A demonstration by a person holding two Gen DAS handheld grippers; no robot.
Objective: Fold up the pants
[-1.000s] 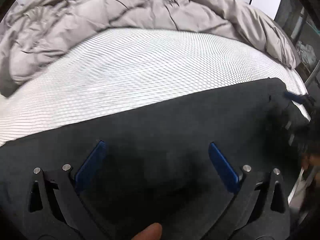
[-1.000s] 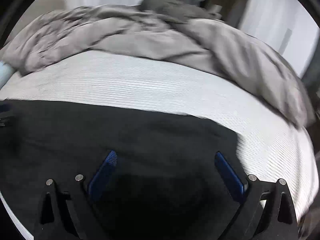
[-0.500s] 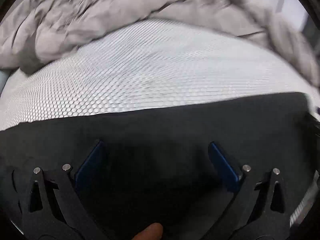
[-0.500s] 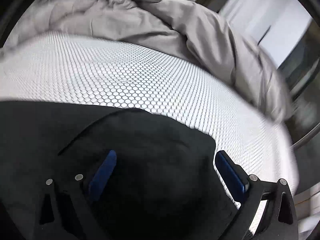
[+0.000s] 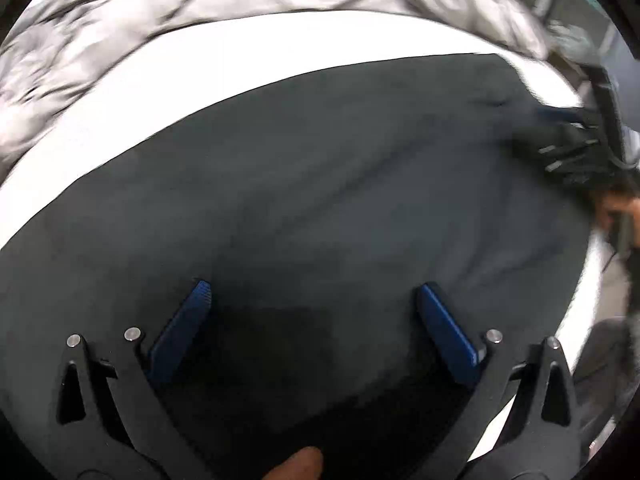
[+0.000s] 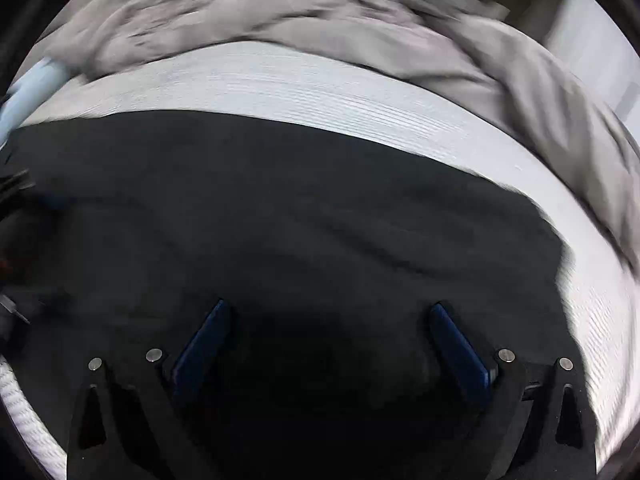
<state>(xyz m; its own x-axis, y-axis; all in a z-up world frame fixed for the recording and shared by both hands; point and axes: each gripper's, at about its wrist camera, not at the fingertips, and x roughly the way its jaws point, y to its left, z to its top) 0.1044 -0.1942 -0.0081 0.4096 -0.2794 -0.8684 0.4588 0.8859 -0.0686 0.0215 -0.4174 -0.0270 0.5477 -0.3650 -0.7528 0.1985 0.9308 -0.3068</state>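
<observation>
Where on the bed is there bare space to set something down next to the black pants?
The one bare patch is the white mattress, a band between the far edge of the black pants and the bunched grey duvet; it curves on around the pants' right end. The duvet crowds the far side. Both open grippers, left and right, are over the pants.

No legible text (frames blurred)

Both wrist cams close, facing down, sharing pants (image 5: 320, 184)
</observation>
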